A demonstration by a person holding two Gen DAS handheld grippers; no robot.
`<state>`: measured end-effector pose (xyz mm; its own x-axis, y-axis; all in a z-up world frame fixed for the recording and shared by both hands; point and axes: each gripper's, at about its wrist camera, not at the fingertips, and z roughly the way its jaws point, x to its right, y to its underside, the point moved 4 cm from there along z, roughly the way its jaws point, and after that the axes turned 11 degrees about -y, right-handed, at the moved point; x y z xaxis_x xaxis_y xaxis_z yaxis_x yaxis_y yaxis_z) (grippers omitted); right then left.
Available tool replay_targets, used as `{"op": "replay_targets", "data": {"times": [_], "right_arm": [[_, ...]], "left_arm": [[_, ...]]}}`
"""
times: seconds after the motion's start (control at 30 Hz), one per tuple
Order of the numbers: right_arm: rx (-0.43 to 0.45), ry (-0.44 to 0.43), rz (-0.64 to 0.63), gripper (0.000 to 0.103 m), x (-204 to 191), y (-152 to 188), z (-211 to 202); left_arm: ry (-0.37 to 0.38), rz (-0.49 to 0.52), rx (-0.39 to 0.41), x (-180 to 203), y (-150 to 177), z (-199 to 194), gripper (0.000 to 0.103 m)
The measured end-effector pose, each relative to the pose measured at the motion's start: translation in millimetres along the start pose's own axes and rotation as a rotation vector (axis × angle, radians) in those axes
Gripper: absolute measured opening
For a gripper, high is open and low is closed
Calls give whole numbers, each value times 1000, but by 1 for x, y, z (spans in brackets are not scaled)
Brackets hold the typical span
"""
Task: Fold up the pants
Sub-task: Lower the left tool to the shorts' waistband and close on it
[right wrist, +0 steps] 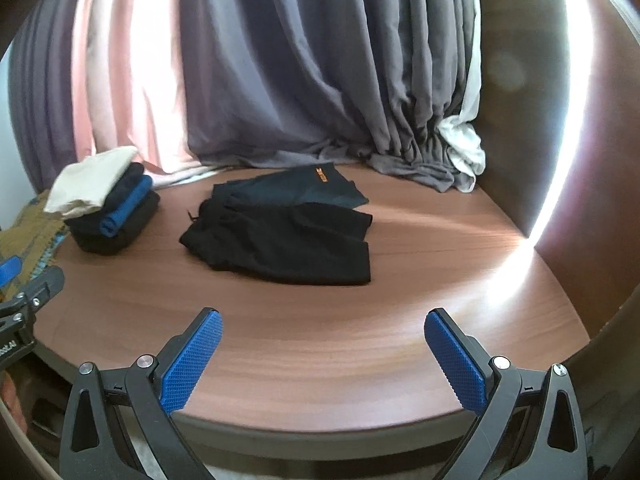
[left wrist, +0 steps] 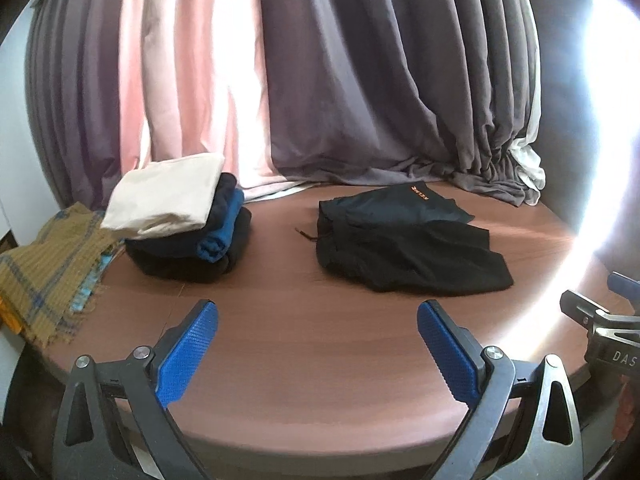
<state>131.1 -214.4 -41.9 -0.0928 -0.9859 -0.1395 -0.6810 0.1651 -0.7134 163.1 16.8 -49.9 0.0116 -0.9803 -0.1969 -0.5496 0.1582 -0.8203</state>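
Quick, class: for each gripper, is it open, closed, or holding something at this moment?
Left gripper: jaws open, holding nothing, above the table.
Right gripper: jaws open, holding nothing, short of the black pants.

A stack of folded clothes point(left wrist: 180, 220) sits on the bench point(left wrist: 320, 340) beside a tan plaid cloth point(left wrist: 44, 268); grey and pink curtains point(left wrist: 340, 80) hang behind.

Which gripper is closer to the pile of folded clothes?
The left gripper is closer. The pile of folded clothes lies just ahead of it, slightly to its left. From the right gripper the pile sits far off to the left, beyond the black pants.
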Motion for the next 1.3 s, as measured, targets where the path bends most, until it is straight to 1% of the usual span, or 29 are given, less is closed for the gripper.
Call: {"op": "replay_targets", "data": {"times": [0.1, 0.2, 0.23, 0.37, 0.4, 0.47, 0.53, 0.6, 0.63, 0.67, 0.8, 0.93, 0.97, 1.03, 1.1, 1.23, 1.3], "right_arm": [[-13, 18, 10, 102, -3, -10, 25], [-20, 50, 24, 102, -6, -18, 48], [-22, 59, 31, 102, -6, -21, 56], [-16, 114, 77, 102, -3, -26, 81], [-12, 139, 85, 102, -2, -28, 88], [-9, 166, 96, 102, 1, -29, 99], [-25, 178, 117, 102, 7, -27, 113], [-41, 188, 135, 102, 12, -27, 125], [-47, 191, 146, 102, 15, -25, 132], [-50, 196, 153, 102, 18, -25, 137], [-61, 208, 185, 102, 30, -24, 160], [-65, 234, 174, 102, 36, -26, 172], [-66, 244, 171, 102, 39, -26, 175], [-70, 253, 172, 102, 44, -27, 180], [-76, 262, 184, 102, 51, -26, 185], [-89, 280, 210, 101, 63, -24, 193], [-97, 285, 208, 101, 66, -23, 197]], "left_arm": [[26, 19, 9, -3, -10, 29, 94], [65, 47, 9, -3, -20, 60, 87], [86, 60, 7, -1, -22, 71, 86], [173, 125, 5, 9, -30, 111, 79], [187, 140, 3, 13, -31, 118, 75], [212, 175, -1, 21, -34, 135, 73], [227, 199, -9, 28, -35, 154, 71], [247, 207, -34, 33, -34, 168, 64], [261, 213, -64, 37, -31, 180, 62], [269, 215, -79, 39, -30, 187, 59], [269, 231, -121, 50, -28, 212, 58], [288, 267, -139, 64, -28, 230, 58], [293, 279, -145, 69, -28, 235, 57], [305, 306, -176, 77, -23, 247, 54], [312, 311, -207, 80, -19, 256, 51], [348, 279, -303, 84, -11, 272, 48], [349, 274, -317, 84, -9, 274, 47]]}}
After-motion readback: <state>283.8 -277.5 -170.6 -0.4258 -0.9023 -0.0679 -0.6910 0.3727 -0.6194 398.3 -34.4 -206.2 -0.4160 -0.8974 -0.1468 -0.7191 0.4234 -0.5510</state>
